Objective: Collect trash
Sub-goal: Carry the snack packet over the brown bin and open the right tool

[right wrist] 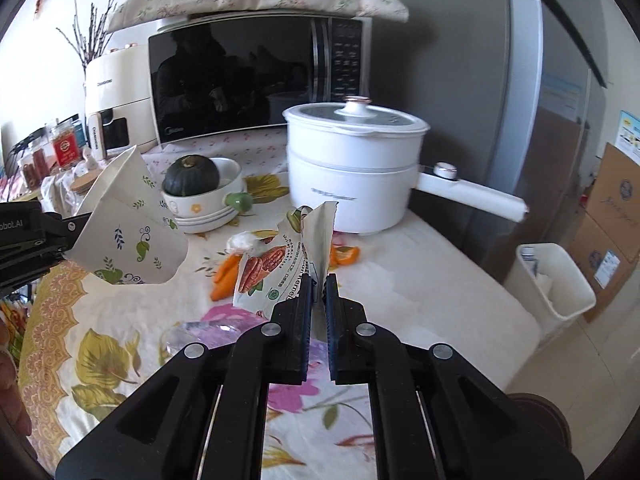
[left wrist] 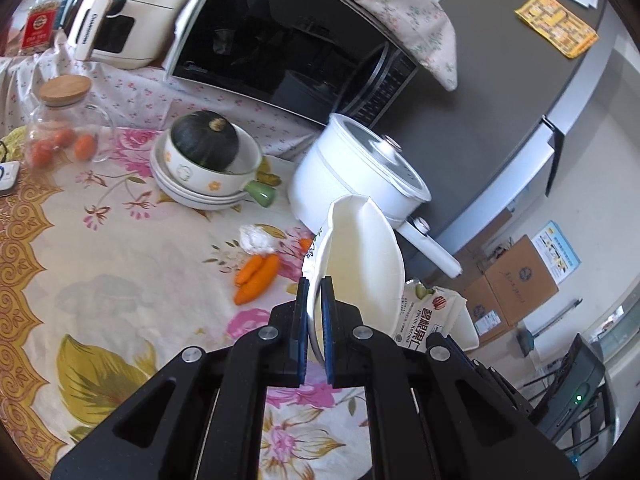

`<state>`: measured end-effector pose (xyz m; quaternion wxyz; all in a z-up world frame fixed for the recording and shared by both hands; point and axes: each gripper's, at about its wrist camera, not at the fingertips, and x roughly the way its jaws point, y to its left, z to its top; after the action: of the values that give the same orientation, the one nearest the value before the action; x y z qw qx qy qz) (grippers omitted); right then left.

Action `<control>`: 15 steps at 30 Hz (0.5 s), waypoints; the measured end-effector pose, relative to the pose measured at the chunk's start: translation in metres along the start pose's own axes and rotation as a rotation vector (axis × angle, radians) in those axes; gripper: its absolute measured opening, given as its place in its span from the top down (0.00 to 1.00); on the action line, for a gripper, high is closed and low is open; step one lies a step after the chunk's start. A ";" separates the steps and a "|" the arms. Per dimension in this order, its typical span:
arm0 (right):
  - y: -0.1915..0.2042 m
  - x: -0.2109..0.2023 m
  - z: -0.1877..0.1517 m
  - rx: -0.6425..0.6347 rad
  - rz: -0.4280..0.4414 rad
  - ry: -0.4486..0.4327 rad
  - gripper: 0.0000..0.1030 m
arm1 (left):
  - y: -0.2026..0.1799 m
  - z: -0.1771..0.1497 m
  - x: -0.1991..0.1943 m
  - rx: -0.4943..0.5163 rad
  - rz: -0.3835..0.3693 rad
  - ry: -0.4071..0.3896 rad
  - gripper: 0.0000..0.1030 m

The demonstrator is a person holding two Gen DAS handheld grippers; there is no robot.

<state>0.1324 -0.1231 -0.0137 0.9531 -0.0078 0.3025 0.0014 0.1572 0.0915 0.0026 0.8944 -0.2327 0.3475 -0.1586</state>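
My left gripper (left wrist: 316, 286) is shut on the rim of a squashed white paper cup (left wrist: 360, 256) and holds it above the table; the cup with its leaf print also shows in the right wrist view (right wrist: 128, 224), at the left. My right gripper (right wrist: 319, 280) is shut on a torn pecan snack wrapper (right wrist: 276, 264), lifted over the tablecloth; the wrapper also shows in the left wrist view (left wrist: 428, 316). A crumpled white tissue (right wrist: 242, 241) lies on the table by the carrots. A white trash bin (right wrist: 554, 280) stands on the floor at the right.
Carrots (left wrist: 256, 276) and an orange peel (right wrist: 344, 255) lie on the floral tablecloth. A squash in a bowl on plates (left wrist: 206, 160), a white electric pot (right wrist: 352, 168), a microwave (right wrist: 256, 76), a glass jar (left wrist: 60, 120) and cardboard boxes (left wrist: 516, 280) are around.
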 end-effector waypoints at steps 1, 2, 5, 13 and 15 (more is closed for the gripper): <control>-0.004 -0.005 -0.002 0.006 -0.016 -0.006 0.95 | -0.007 -0.003 0.001 0.013 -0.008 0.003 0.94; -0.011 -0.011 -0.004 0.013 -0.037 -0.014 0.95 | -0.015 -0.007 0.003 0.029 -0.019 0.007 0.94; -0.026 -0.028 -0.008 0.022 -0.092 -0.040 0.95 | -0.038 -0.019 0.007 0.073 -0.049 0.024 0.94; -0.082 -0.071 -0.032 0.098 -0.223 -0.058 0.94 | -0.092 -0.056 0.025 0.159 -0.149 0.107 0.94; -0.098 -0.079 -0.039 0.127 -0.250 -0.051 0.94 | -0.104 -0.065 0.028 0.183 -0.166 0.127 0.94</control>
<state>0.0466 -0.2214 0.0015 0.9518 0.0150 0.2744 -0.1365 0.1189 -0.0281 -0.0006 0.8719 -0.1678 0.3670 -0.2773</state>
